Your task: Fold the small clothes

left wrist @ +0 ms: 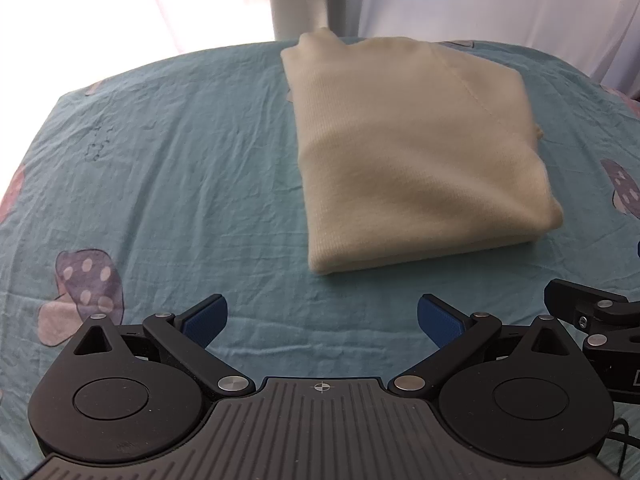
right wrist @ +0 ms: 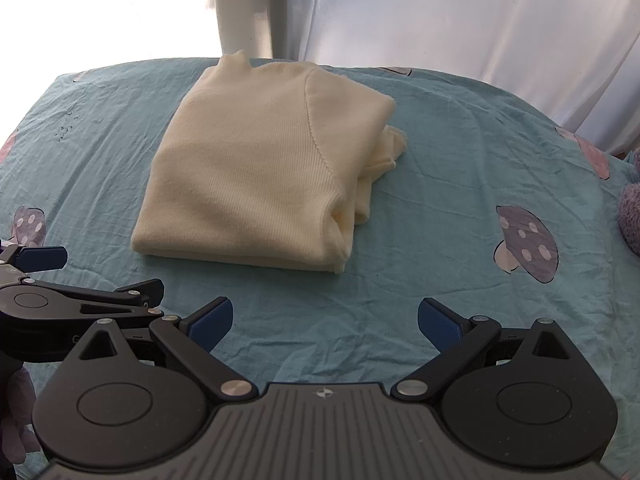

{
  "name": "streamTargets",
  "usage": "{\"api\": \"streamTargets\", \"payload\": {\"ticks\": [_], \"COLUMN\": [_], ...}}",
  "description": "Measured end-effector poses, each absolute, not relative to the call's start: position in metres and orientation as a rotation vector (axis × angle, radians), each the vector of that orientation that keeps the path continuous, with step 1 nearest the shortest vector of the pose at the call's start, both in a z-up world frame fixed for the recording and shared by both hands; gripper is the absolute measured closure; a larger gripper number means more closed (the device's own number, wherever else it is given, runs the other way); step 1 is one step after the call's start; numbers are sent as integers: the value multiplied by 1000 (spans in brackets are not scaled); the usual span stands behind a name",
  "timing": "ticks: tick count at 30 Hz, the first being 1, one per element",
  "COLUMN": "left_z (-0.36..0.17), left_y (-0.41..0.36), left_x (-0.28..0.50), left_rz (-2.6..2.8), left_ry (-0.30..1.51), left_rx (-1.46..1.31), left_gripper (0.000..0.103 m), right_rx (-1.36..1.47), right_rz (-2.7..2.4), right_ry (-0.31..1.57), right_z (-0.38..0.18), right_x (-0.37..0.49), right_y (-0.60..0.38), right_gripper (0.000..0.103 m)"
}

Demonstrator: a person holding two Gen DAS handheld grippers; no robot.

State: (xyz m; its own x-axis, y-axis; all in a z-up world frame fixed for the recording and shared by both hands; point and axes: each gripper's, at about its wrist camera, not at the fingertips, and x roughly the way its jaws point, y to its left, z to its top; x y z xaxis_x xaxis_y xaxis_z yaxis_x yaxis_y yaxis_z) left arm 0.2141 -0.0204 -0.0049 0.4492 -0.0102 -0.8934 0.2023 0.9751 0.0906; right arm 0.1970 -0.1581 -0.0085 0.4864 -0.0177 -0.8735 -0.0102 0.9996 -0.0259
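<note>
Cream knit sweater (right wrist: 256, 168) lies folded on teal mushroom-print sheet (right wrist: 440, 208), ahead of both grippers. Long axis runs away from cameras; collar end points toward far edge and pale curtain (right wrist: 460, 12), thick fold edge faces near. Bunched layers stick out at its right side. Left gripper (left wrist: 322, 318) spread wide, blue pads empty, low over sheet short of sweater. Right gripper (right wrist: 325, 320) likewise wide, holding nothing, just beside left one. Purple plush object (right wrist: 631, 220) at right edge, well apart. Bare sheet between pads and sweater.
</note>
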Motion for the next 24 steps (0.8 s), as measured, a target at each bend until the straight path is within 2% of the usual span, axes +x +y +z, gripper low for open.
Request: {"api": "streamTargets", "payload": {"ticks": [24], "left_z": [-4], "left_y": [-20], "left_x": [213], "left_rz": [-140], "left_ry": [1081], "left_rx": [203], "left_gripper": [0], "right_rx": [-29], "right_rz": [-6], "right_ry": [1063], "right_z": [-8], "right_x": [197], "right_y": [-160], "right_gripper": [4]}}
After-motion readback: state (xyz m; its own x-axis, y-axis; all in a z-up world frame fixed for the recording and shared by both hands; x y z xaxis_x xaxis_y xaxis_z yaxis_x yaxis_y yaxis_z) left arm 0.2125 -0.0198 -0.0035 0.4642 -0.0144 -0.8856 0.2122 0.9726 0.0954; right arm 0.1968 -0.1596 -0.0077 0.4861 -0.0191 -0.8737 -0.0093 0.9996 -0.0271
